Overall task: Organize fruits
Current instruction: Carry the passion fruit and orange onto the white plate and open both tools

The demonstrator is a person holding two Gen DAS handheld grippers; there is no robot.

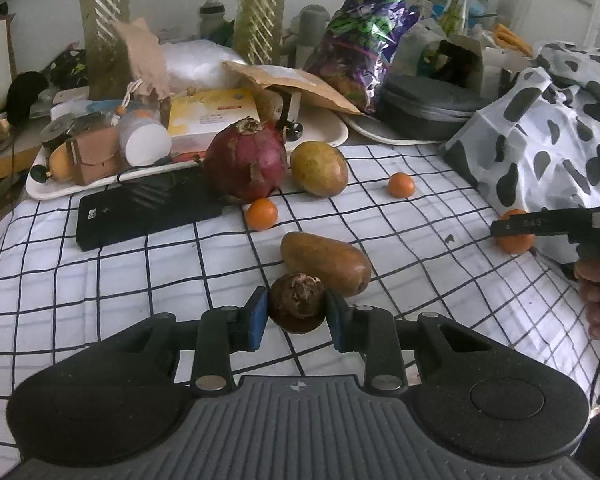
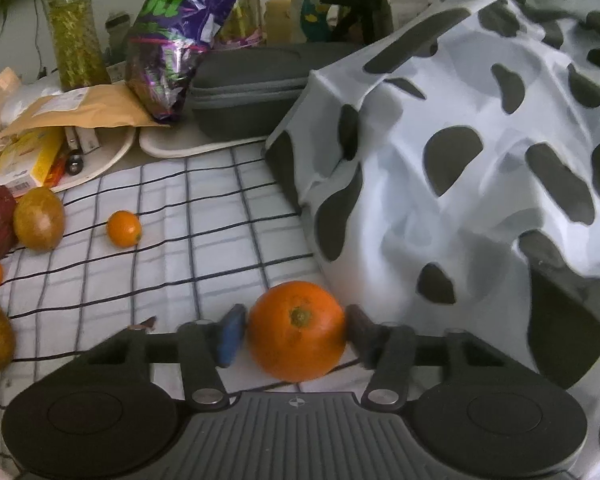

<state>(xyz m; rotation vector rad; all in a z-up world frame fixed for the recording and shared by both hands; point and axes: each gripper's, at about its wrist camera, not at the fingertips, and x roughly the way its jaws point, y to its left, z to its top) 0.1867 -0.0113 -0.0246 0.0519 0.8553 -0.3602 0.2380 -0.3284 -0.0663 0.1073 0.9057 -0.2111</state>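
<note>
My left gripper [image 1: 298,316] is shut on a dark brown round fruit [image 1: 298,300], its blue pads pressing both sides, just above the checked cloth [image 1: 100,280]. Right behind it lies a brown oblong fruit [image 1: 326,262]. Further back are a red dragon fruit [image 1: 246,160], a yellow-green mango [image 1: 319,169] and two small oranges [image 1: 261,214] [image 1: 401,185]. My right gripper [image 2: 296,332] is shut on a larger orange [image 2: 296,330] beside the spotted cloth bag [image 2: 480,160]. In the left wrist view that gripper [image 1: 514,232] and its orange [image 1: 516,246] show at the right edge.
A white tray [image 1: 52,190] full of clutter and a flat black device [image 1: 148,208] sit at the back left. A grey zip case [image 1: 428,108], a purple foil bag [image 1: 360,40] and plant vases line the back. A hand [image 1: 592,292] grips the right tool.
</note>
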